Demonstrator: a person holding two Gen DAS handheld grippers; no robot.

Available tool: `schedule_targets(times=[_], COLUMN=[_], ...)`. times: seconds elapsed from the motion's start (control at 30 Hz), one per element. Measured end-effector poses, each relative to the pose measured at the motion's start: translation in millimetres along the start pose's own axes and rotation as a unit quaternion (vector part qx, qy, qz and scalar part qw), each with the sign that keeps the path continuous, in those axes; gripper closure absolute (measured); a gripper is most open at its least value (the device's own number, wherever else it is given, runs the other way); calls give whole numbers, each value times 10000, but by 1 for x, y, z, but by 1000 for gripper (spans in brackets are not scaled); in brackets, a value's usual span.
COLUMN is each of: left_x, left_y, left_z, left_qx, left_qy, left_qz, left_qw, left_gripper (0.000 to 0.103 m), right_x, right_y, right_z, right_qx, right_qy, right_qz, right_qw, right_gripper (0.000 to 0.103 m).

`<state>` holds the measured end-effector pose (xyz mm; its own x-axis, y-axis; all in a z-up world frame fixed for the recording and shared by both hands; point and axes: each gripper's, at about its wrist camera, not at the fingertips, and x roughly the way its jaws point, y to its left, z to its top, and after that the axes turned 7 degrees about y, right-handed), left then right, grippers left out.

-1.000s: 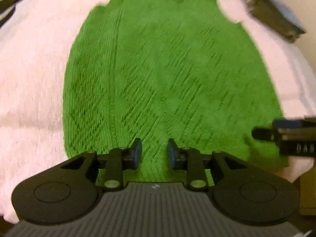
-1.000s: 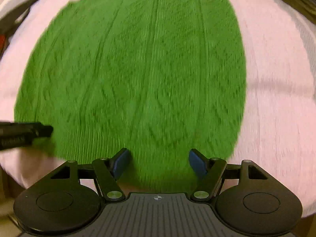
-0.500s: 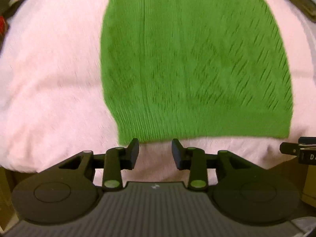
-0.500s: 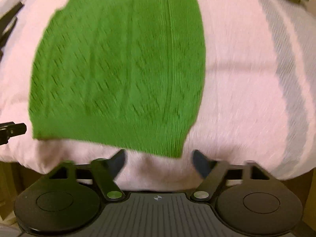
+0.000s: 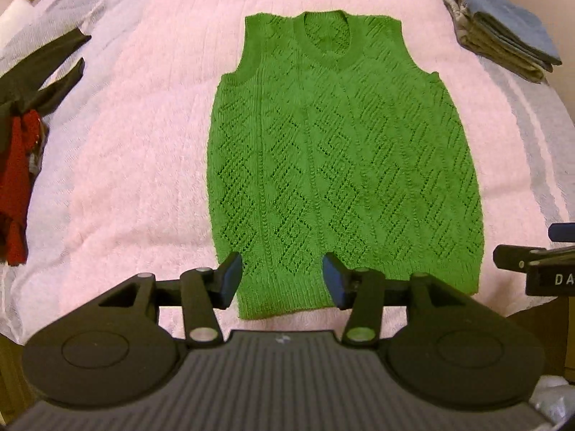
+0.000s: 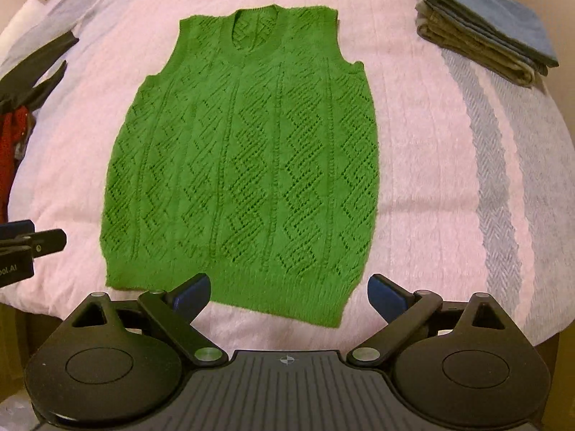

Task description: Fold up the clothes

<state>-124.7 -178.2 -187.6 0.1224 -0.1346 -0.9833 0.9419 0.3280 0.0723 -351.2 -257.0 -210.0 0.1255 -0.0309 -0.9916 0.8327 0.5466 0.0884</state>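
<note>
A green sleeveless knit vest (image 5: pixel 341 165) (image 6: pixel 244 165) lies flat and spread out on a pink blanket (image 5: pixel 136 143), neckline at the far end and ribbed hem toward me. My left gripper (image 5: pixel 282 280) hangs high over the hem's left part. Its jaws are opening, with nothing between them. Over the hem's right part hangs my right gripper (image 6: pixel 287 294), jaws wide and still opening, also empty. Each gripper shows at the edge of the other's view: the right gripper (image 5: pixel 539 269) and the left gripper (image 6: pixel 28 248). Neither touches the vest.
A stack of folded blue and grey clothes (image 5: pixel 503 43) (image 6: pixel 481 28) sits at the far right of the bed. Black cloth (image 5: pixel 39 72) and a red garment (image 5: pixel 14 186) lie at the left edge. The bed's near edge runs just below the hem.
Both grippers have risen straight up from the vest, so the whole garment now shows. The jaws of both have spread wider. The vest lies still.
</note>
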Motion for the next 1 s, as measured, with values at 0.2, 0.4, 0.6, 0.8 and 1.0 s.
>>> schedule_targets(times=[0.2, 0.4, 0.6, 0.8, 1.0], left_x=[-14, -23, -25, -26, -29], left_y=[4, 7, 3, -3, -5], left_z=[-8, -20, -32, -38, -39], left_qx=[-36, -99, -60, -6, 37], left_qy=[-160, -213, -198, -200, -222], left_qz=[71, 110, 111, 112, 138], left_qw=[9998, 9997, 9997, 9997, 9997], left_gripper=[54, 54, 53, 53, 52], right_x=[-5, -9, -11, -10, -12], right_y=[6, 10, 10, 7, 7], right_z=[-7, -14, -21, -26, -25], right_qx=[-54, -124, -121, -30, -49], right_qy=[-44, -74, -71, -14, -38], right_qz=[23, 45, 44, 68, 65], right_qw=[10000, 9999, 9999, 10000, 10000], right_gripper=[7, 7, 7, 7, 7])
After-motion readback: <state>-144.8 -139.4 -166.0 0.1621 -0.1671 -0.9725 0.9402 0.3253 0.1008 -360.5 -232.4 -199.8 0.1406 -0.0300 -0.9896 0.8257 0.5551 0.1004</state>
